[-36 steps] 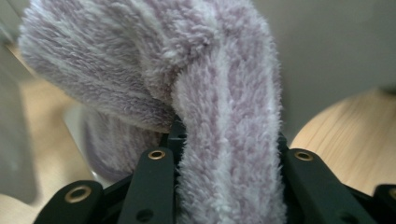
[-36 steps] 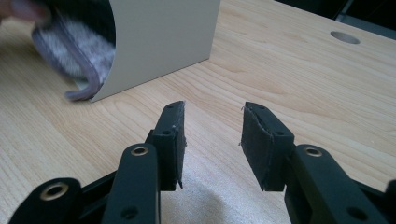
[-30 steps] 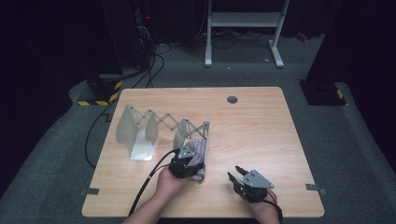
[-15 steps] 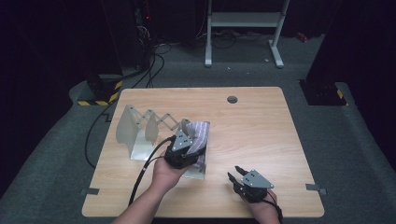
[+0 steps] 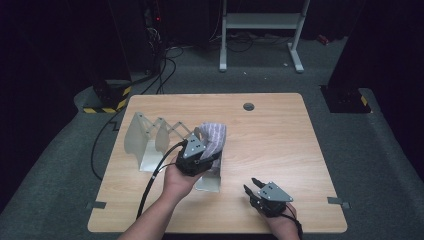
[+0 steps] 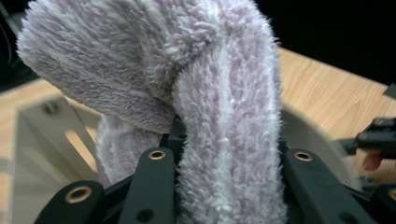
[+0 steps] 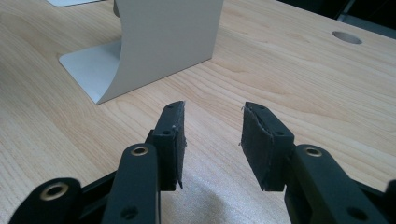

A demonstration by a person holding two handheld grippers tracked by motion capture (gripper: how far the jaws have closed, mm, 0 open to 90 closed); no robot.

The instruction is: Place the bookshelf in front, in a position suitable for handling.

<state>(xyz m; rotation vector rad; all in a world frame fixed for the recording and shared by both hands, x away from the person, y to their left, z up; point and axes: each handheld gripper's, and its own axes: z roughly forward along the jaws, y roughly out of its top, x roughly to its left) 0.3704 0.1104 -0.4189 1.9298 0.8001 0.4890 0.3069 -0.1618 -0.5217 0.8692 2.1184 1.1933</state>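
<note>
Left gripper [image 5: 201,159] is clamped on the fuzzy sock [image 6: 219,107], holding it up over the rack [image 5: 150,137] to drape it, while the right gripper [image 7: 212,140] idles on the table [image 5: 280,135], jaws apart and empty.

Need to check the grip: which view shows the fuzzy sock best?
The left gripper view: the fuzzy sock hangs folded between that gripper's jaws, pile and pale purple stripes clear. The high view shows it small, above the left gripper, by the rack.
</note>
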